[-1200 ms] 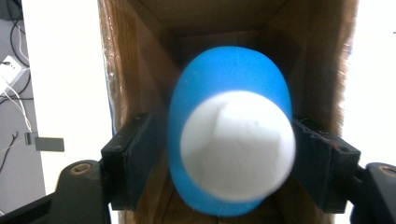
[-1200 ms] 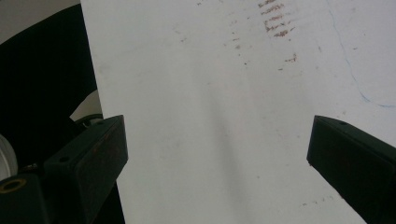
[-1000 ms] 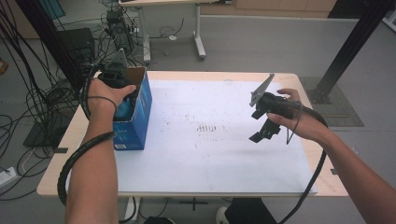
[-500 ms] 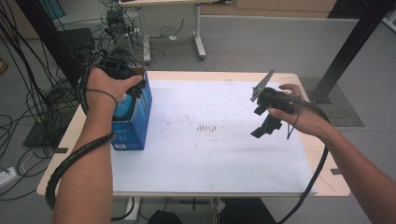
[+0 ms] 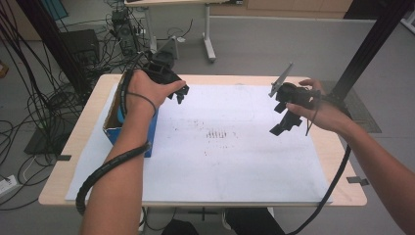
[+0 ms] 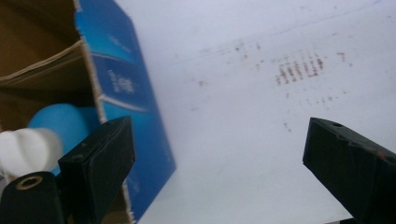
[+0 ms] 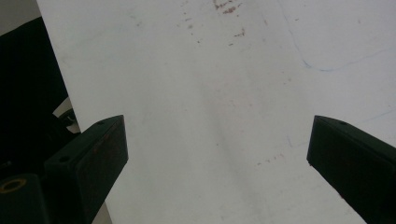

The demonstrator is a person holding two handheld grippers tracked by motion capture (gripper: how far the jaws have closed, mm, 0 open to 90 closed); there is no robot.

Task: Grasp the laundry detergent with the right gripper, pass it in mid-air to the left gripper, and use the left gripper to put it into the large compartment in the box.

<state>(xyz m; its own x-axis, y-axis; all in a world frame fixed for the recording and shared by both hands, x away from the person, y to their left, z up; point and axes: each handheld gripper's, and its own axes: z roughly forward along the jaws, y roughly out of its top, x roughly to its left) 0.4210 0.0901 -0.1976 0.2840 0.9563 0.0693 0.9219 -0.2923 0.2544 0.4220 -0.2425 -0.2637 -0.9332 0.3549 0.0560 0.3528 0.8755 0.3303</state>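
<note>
Box: we see the blue carton (image 5: 131,126) at the table's (image 5: 88,129) left edge, top open, a blue-and-white item (image 6: 44,135) inside.
Left gripper (image 5: 177,96): jaws wide apart, empty, just right of the carton.
Right gripper (image 5: 284,120): jaws spread, empty, over white paper (image 5: 230,147), far right.

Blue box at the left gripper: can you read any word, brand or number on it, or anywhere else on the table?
Blue box: white lettering on its side in the left gripper view, too blurred to read.
White sheet: reddish-brown marks in short rows, smudges rather than readable characters.
Left gripper and right gripper: no label visible on the jaws.
Nothing legible anywhere.
</note>
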